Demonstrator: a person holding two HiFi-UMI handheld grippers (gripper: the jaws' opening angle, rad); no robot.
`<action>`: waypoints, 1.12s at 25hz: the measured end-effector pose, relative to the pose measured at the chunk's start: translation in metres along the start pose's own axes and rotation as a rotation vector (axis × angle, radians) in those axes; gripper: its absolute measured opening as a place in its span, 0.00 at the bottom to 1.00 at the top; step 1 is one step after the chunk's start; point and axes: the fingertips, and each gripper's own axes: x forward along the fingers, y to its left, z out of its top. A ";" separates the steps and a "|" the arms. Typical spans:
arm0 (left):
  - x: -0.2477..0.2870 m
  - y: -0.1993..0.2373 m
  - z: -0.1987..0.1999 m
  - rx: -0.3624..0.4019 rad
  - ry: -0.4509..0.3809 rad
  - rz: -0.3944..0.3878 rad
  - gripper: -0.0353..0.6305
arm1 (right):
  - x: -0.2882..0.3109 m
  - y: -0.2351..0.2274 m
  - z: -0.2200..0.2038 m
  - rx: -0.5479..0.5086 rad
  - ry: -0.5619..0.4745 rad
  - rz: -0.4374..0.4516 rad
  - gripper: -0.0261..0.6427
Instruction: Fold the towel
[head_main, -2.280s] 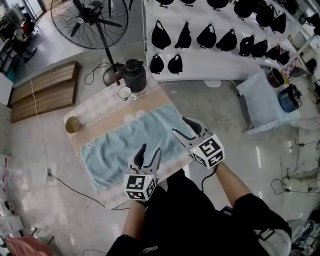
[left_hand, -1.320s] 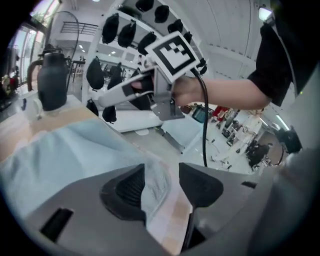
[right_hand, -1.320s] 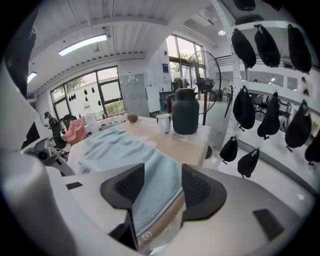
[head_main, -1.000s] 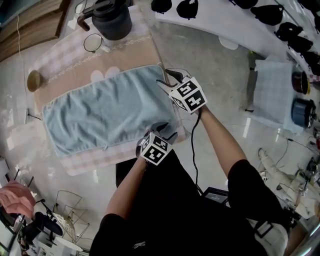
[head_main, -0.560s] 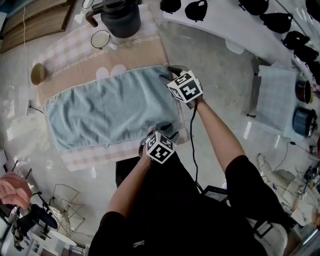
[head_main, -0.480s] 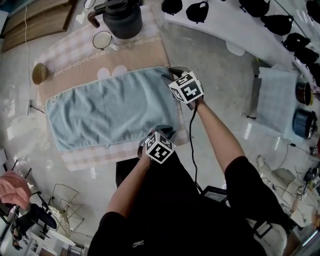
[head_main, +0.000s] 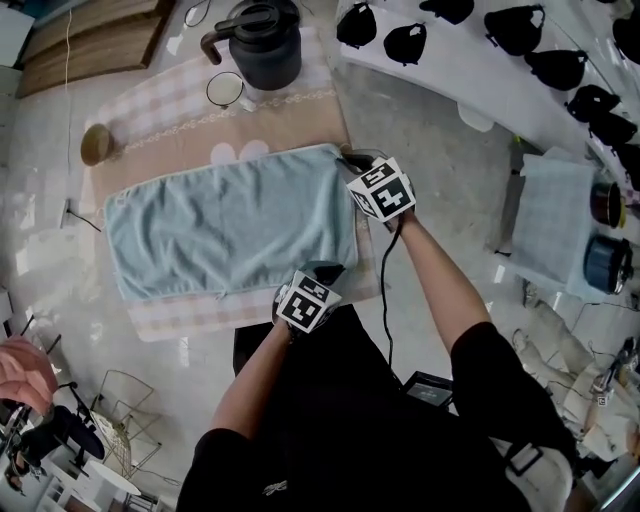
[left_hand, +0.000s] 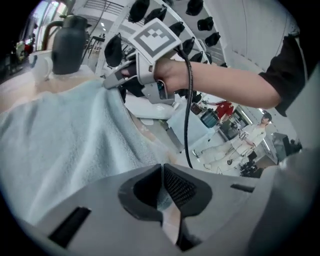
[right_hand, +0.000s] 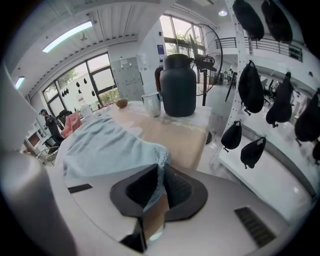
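Observation:
A light blue towel (head_main: 230, 225) lies spread flat on the pink checked tablecloth (head_main: 170, 100). My left gripper (head_main: 325, 270) is at the towel's near right corner. Its jaws have just been closing and now pinch the towel's edge (left_hand: 161, 196). My right gripper (head_main: 345, 158) is at the far right corner. It too has just been closing and grips that corner (right_hand: 160, 172) between its pads. In the left gripper view the towel (left_hand: 60, 135) rises toward the right gripper (left_hand: 111, 83), which holds the far corner slightly off the cloth.
A dark kettle (head_main: 262, 40), a glass cup (head_main: 225, 88) and a small brown bowl (head_main: 96, 143) stand on the table's far side, beyond the towel. A white shelf with black bags (head_main: 480, 60) runs along the right. The person's legs are against the table's near edge.
Both grippers stood open over the towel's right corners a second ago. They have come down a little and shut on those corners. The far corner is lifted slightly.

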 end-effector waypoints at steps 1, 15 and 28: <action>-0.008 0.003 0.003 -0.016 -0.026 0.016 0.09 | -0.003 0.003 0.006 -0.007 -0.010 0.001 0.09; -0.132 0.039 0.000 -0.189 -0.382 0.107 0.08 | -0.023 0.066 0.094 -0.092 -0.118 -0.002 0.09; -0.233 0.087 -0.055 -0.266 -0.517 0.160 0.08 | 0.000 0.165 0.165 -0.115 -0.157 -0.032 0.09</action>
